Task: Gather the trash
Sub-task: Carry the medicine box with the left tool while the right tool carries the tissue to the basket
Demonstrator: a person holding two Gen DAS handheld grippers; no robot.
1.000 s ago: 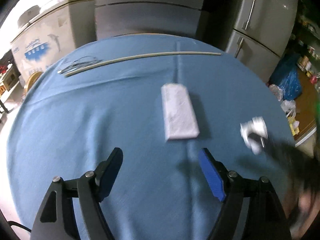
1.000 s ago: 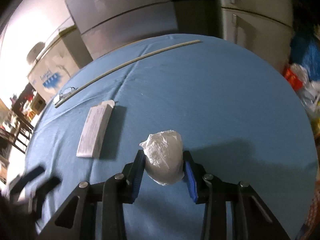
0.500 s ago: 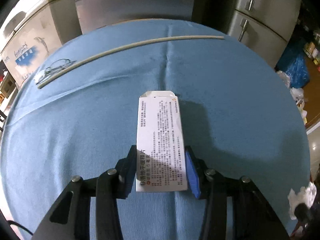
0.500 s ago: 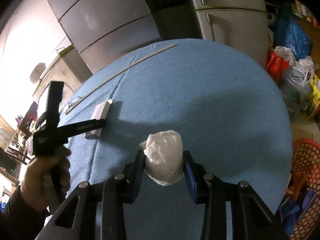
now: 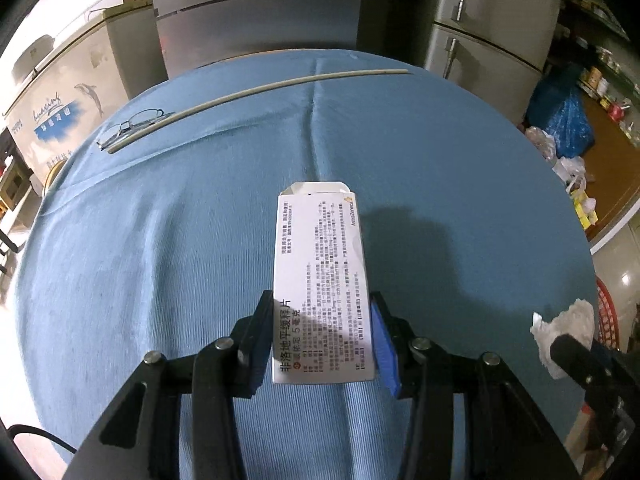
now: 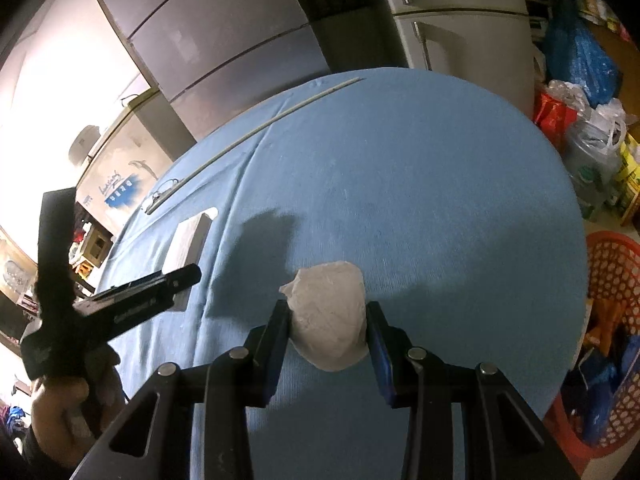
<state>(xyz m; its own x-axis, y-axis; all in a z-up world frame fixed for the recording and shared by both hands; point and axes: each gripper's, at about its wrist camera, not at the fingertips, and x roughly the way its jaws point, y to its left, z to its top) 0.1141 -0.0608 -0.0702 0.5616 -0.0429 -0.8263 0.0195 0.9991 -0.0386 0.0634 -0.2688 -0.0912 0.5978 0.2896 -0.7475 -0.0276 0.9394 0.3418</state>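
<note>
My left gripper [image 5: 322, 340] is shut on a white medicine box [image 5: 320, 276] with printed text, held over the blue tablecloth [image 5: 160, 260]. The box also shows in the right wrist view [image 6: 188, 240], with the left gripper [image 6: 176, 280] on it. My right gripper [image 6: 326, 340] is shut on a crumpled white plastic wad [image 6: 330, 316] above the cloth. That wad also shows at the right edge of the left wrist view [image 5: 564, 332], in the right gripper [image 5: 568, 344].
A long pale stick [image 5: 256, 90] and a pair of glasses [image 5: 132, 124] lie at the table's far side. A red mesh basket [image 6: 612, 320] stands on the floor to the right. Bags [image 6: 580, 60] and fridges [image 5: 492, 20] lie beyond.
My left gripper moved onto the medicine box and shut on it, then lifted it slightly. My right gripper swung right with the wad, bringing the red basket into view.
</note>
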